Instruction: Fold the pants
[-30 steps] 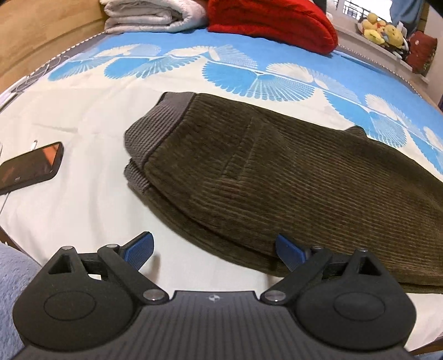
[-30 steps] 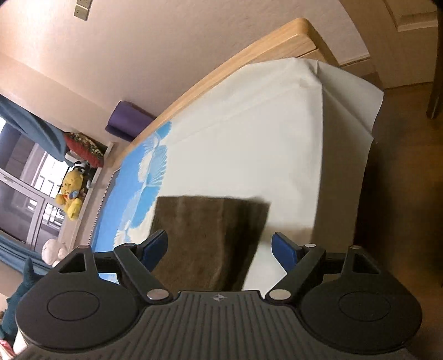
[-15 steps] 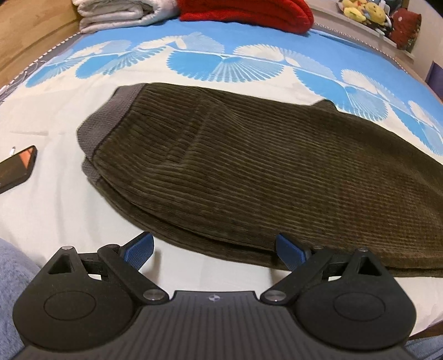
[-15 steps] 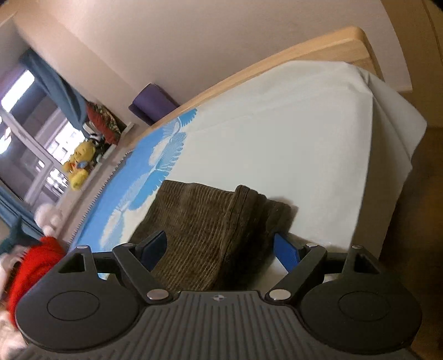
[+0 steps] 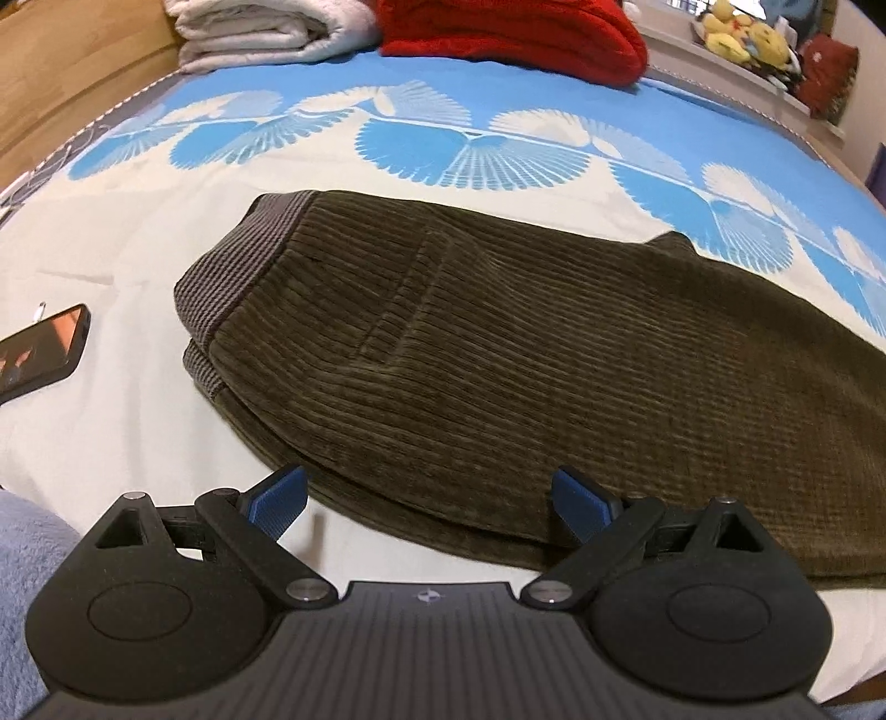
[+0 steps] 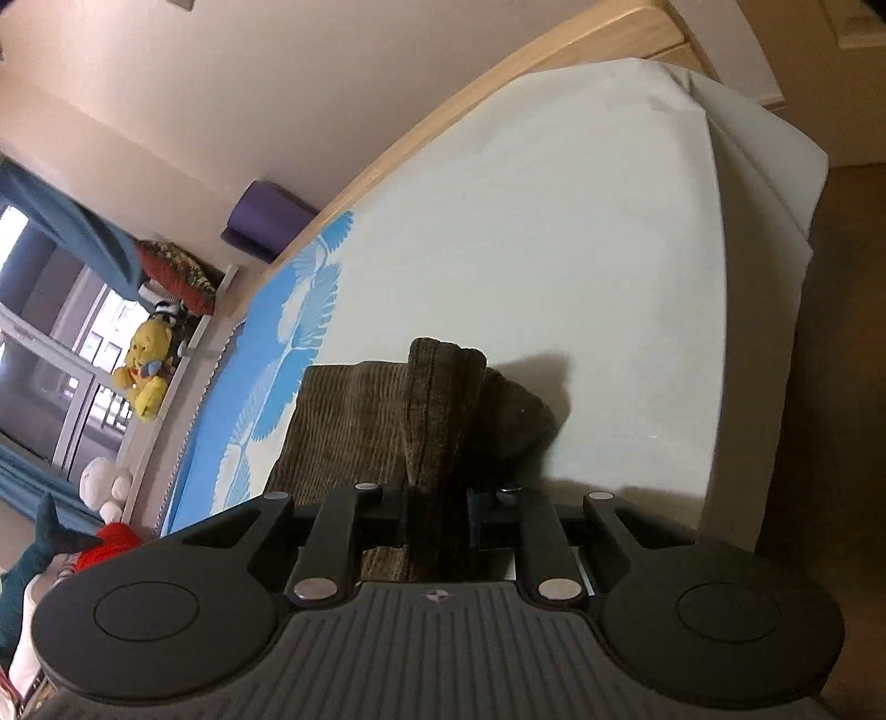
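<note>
Dark olive corduroy pants (image 5: 498, 354) lie folded lengthwise on the bed, grey ribbed waistband (image 5: 232, 277) toward the left in the left wrist view. My left gripper (image 5: 429, 501) hovers open at the pants' near edge, blue pads (image 5: 279, 498) wide apart with nothing pinched. In the right wrist view the leg hems (image 6: 443, 399) bunch up between the fingers of my right gripper (image 6: 437, 509), whose jaws are closing and press a fold of the corduroy.
A black phone (image 5: 39, 346) lies on the sheet at the left. Folded white blanket (image 5: 260, 27) and red blanket (image 5: 515, 25) sit at the bed's far end, plush toys (image 6: 141, 371) on a window ledge. The bed corner (image 6: 775, 183) drops to the floor at the right.
My right gripper's jaws went from wide apart to pinched on the bunched leg hems. The left gripper stays open and the pants have shifted right in its view since half a second ago.
</note>
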The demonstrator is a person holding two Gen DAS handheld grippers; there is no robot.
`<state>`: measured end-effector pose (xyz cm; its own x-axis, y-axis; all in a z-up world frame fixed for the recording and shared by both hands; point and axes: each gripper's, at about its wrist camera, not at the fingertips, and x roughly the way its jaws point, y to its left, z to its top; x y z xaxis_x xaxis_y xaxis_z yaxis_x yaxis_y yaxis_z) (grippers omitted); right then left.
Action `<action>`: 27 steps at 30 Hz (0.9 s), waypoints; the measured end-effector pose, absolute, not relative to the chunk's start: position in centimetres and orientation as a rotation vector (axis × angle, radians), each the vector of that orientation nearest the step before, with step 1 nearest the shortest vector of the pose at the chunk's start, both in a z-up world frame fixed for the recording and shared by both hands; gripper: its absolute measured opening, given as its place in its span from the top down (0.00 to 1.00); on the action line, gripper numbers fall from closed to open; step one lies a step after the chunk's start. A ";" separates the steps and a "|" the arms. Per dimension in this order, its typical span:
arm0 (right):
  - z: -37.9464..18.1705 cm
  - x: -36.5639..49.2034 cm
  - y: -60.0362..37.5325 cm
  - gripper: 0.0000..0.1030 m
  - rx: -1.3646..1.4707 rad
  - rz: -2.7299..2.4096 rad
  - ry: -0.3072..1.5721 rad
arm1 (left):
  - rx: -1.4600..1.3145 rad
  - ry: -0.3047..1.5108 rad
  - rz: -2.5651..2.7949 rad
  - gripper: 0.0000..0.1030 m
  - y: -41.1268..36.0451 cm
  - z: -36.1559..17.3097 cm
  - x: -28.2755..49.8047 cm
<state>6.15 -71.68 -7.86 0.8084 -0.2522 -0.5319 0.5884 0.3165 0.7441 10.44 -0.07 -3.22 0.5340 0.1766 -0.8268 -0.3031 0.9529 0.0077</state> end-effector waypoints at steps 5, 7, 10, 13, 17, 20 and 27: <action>-7.1 7.5 -71.7 0.83 1.114 -0.626 0.402 | -0.152 0.971 0.282 0.06 0.3 -3.4 10.6; -5.9 8.7 -71.0 0.84 1.023 -0.675 0.471 | -0.161 0.971 0.276 0.06 0.6 -3.3 10.9; -2.9 11.0 -69.4 0.85 0.865 -0.727 0.539 | -0.176 0.959 0.275 0.06 1.2 -2.8 11.3; 1.5 13.8 -66.0 0.85 0.670 -0.681 0.515 | -0.197 0.947 0.263 0.06 1.9 -2.1 12.0; 7.8 18.6 -55.4 0.85 0.307 -0.484 0.470 | -0.241 0.914 0.244 0.06 3.0 -1.1 12.6; 9.7 20.5 -44.0 0.85 0.039 -0.244 0.427 | -0.264 0.898 0.235 0.06 3.6 -0.8 12.7; -1.6 17.2 -23.1 0.85 -0.490 0.438 0.633 | -0.283 0.912 0.237 0.06 5.2 -2.5 11.3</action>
